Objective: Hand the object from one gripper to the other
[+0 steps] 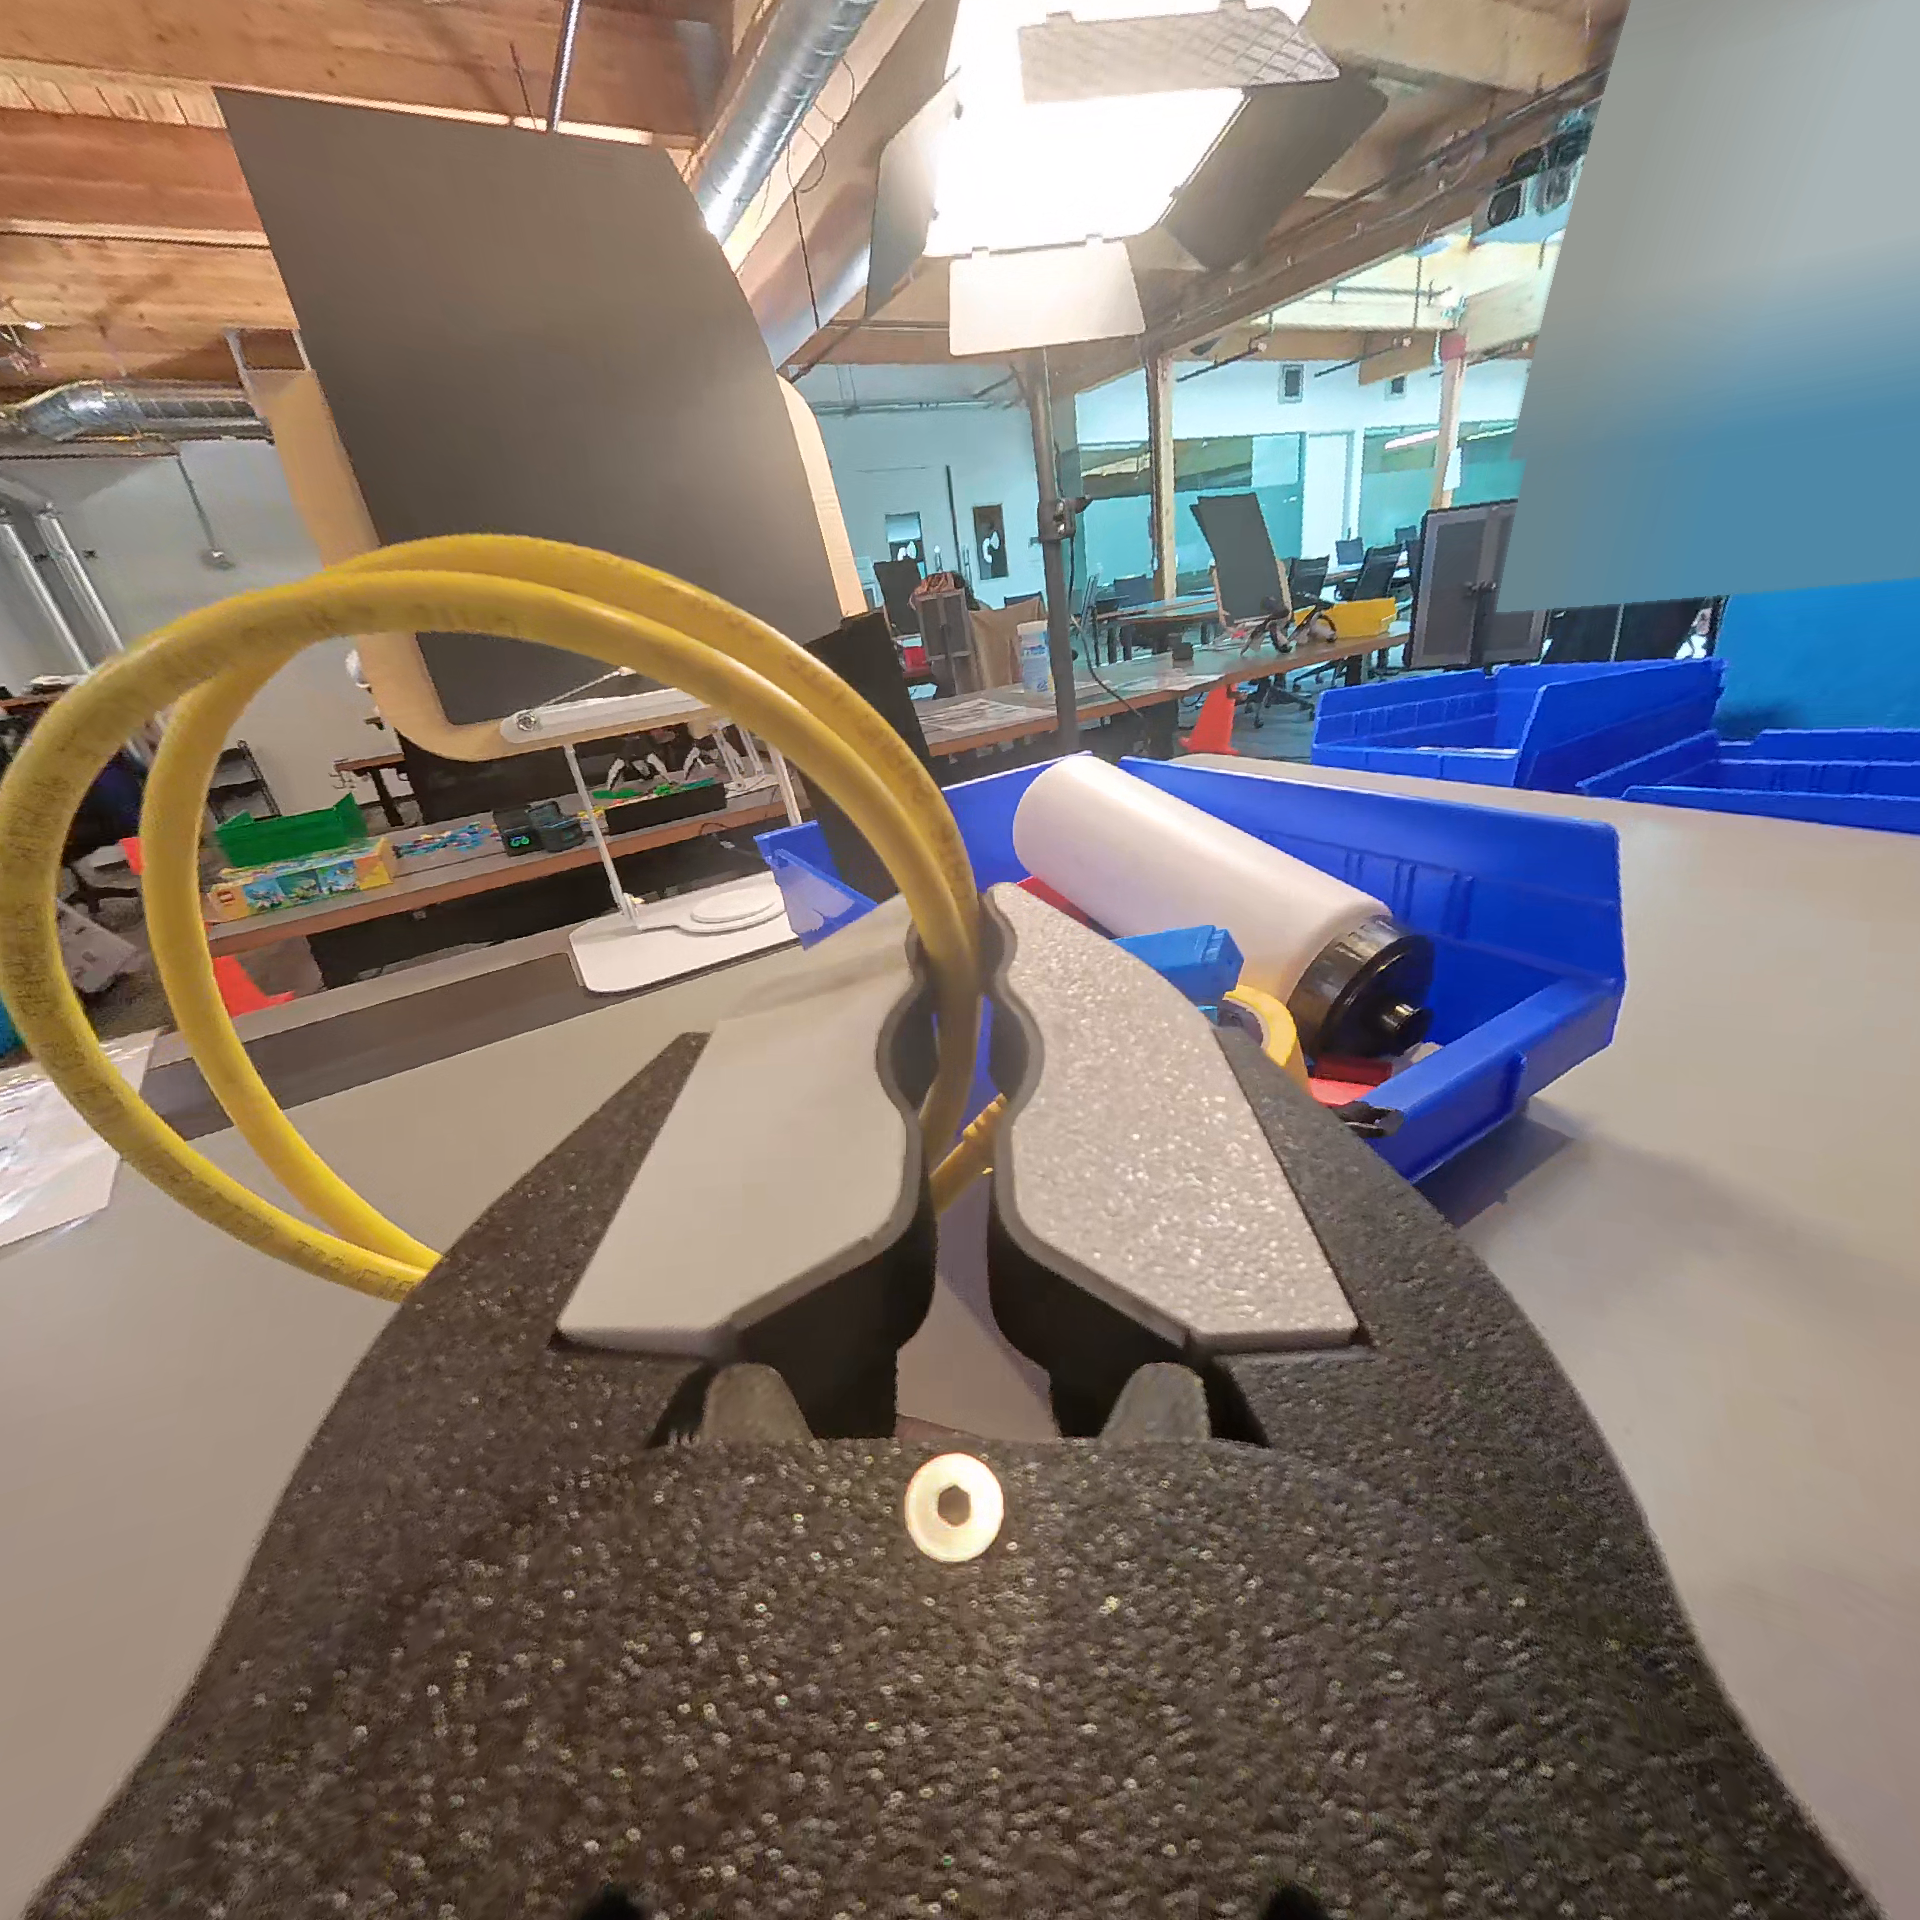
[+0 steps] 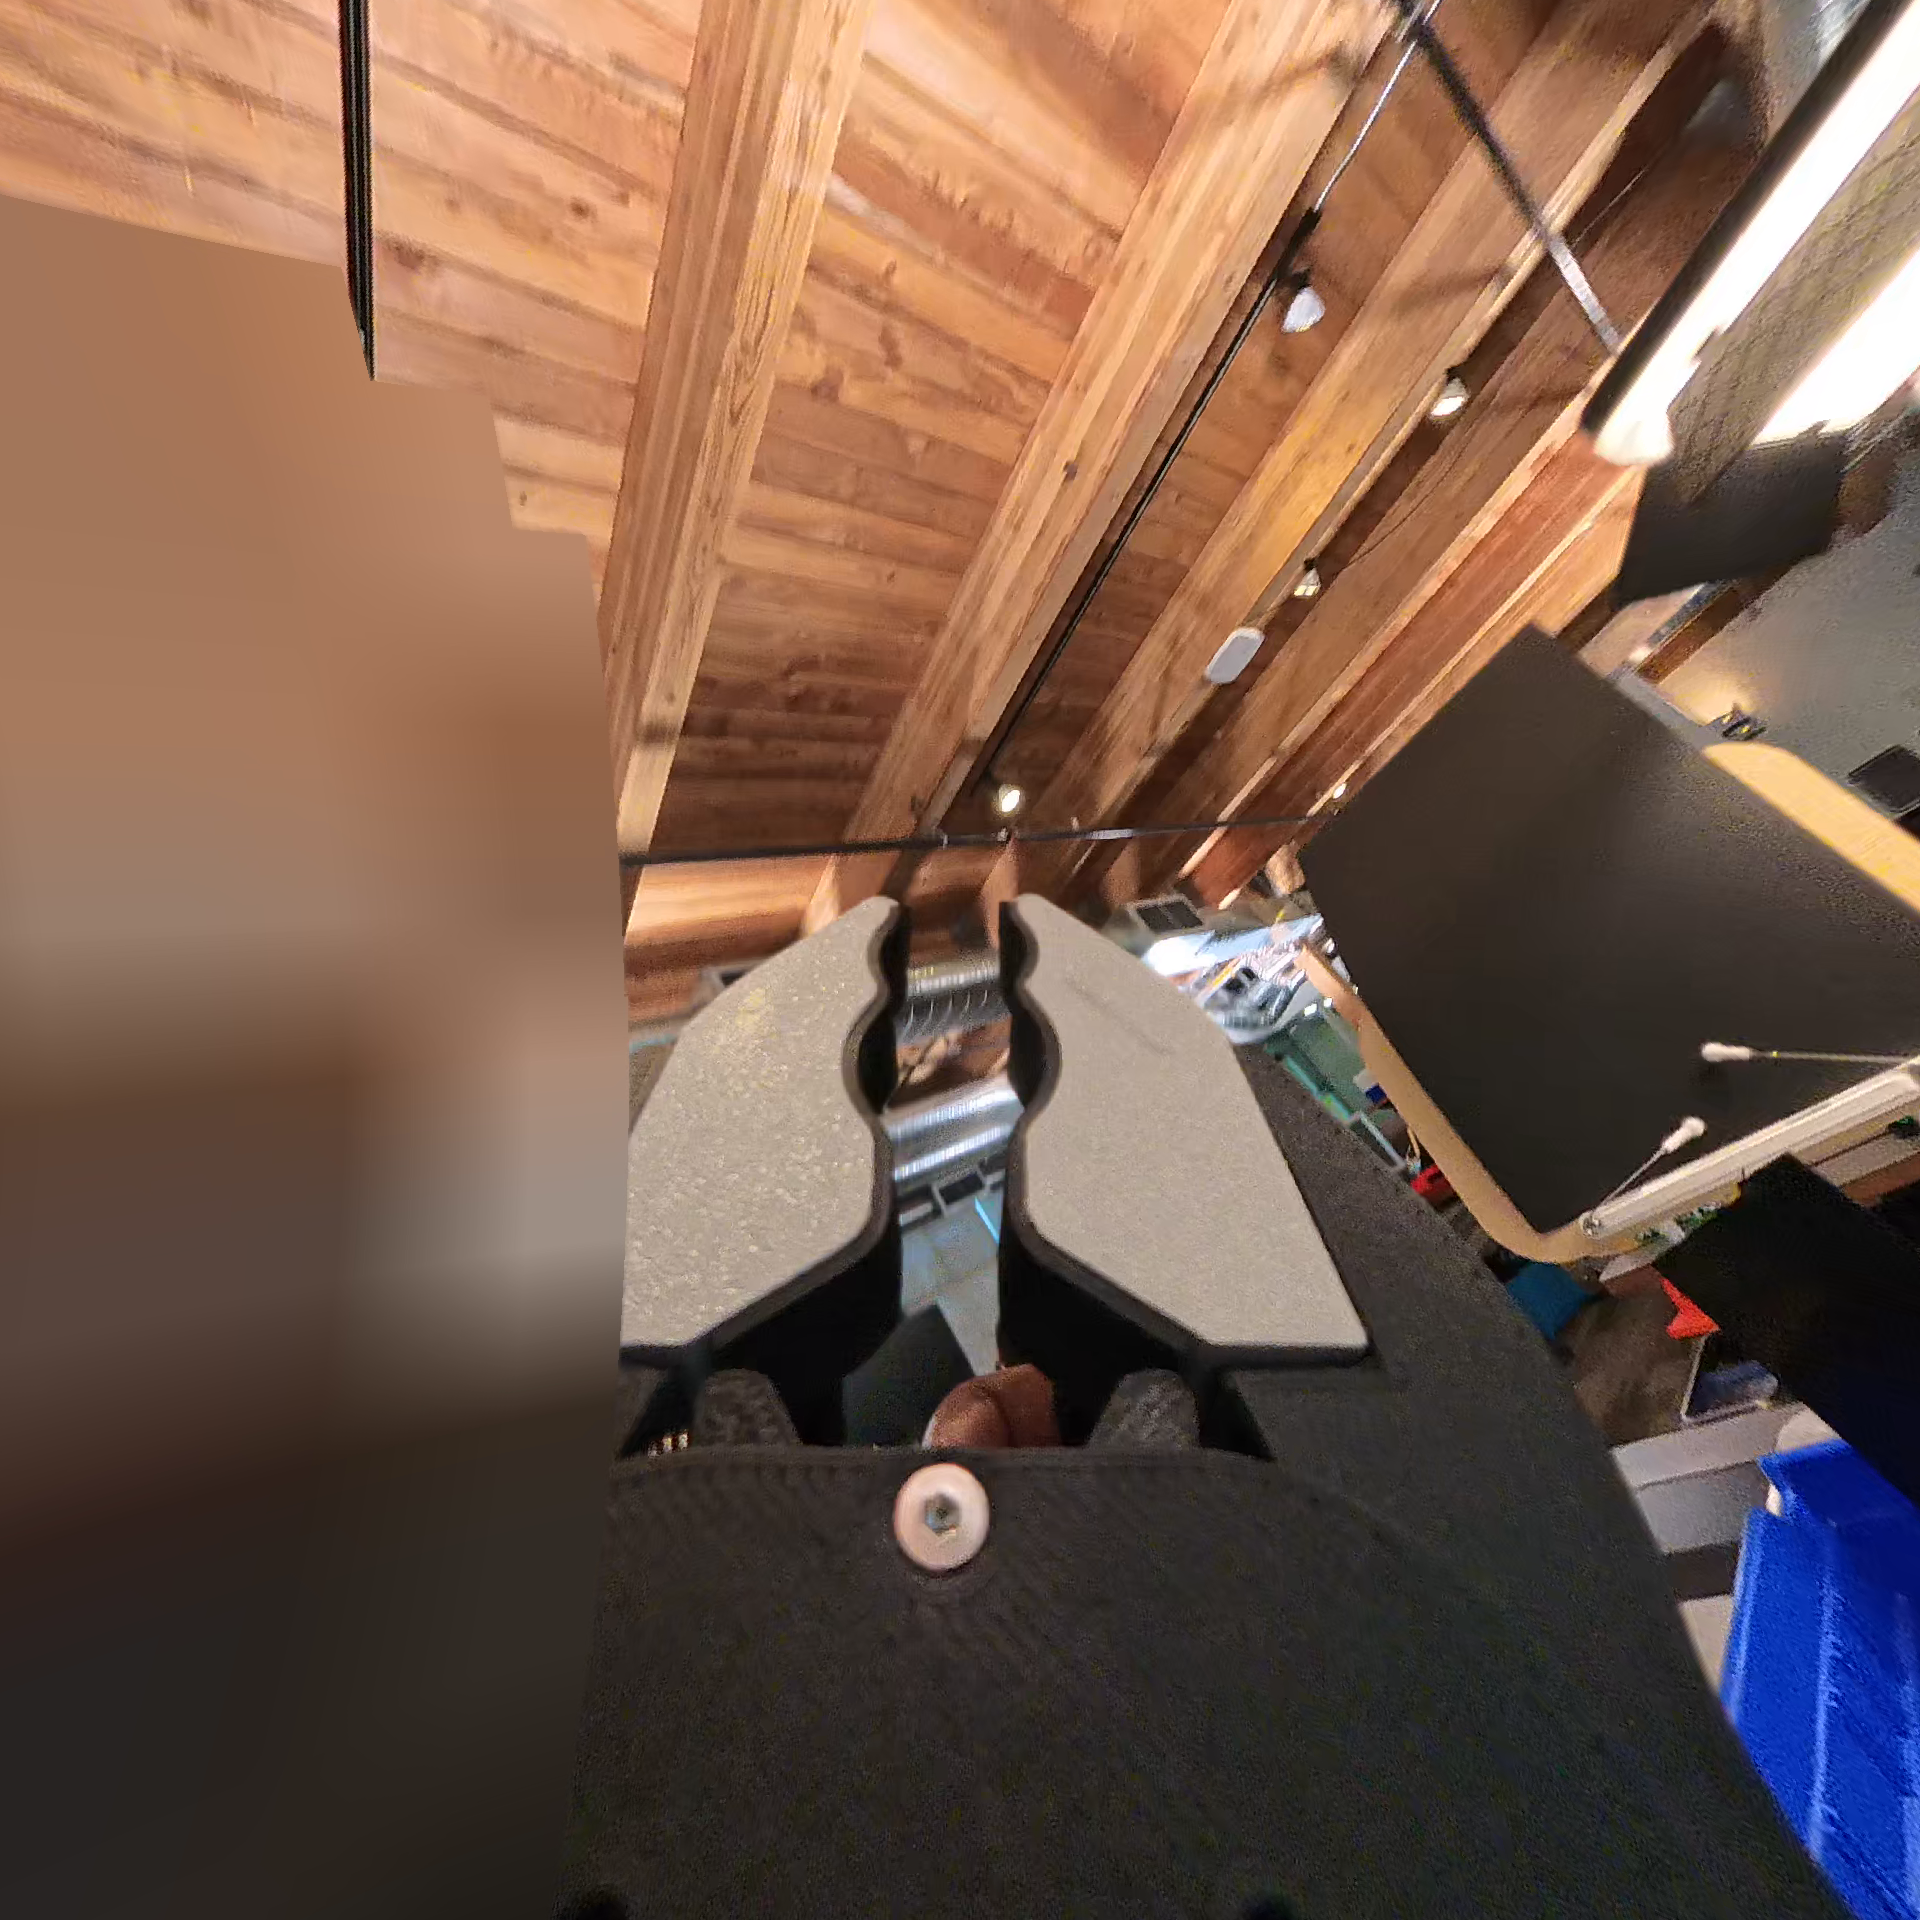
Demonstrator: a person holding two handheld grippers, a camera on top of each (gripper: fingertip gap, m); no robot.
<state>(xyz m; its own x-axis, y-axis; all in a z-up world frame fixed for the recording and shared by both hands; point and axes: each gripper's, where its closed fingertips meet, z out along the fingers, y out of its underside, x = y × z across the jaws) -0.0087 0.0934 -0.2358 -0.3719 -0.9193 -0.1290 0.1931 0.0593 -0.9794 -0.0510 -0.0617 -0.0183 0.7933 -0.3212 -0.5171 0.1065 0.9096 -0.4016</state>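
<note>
My left gripper (image 1: 951,935) is shut on a coiled yellow cable (image 1: 623,613). The cable passes between the fingertips, loops up and to the left above the grey table (image 1: 1714,1195), and its end runs back under the left finger. My right gripper (image 2: 951,920) points up at the wooden ceiling. Its fingers stand a narrow gap apart with nothing between them. Neither view shows the other gripper, and the cable is not in the right wrist view.
A blue bin (image 1: 1507,914) sits just ahead and right of the left gripper, holding a white bottle (image 1: 1174,862), a yellow tape roll (image 1: 1262,1023) and small parts. More blue bins (image 1: 1507,717) stand at the far right. A blue bin (image 2: 1818,1662) shows low right in the right wrist view. The left gripper's tips are roughly 25 cm from the right gripper's.
</note>
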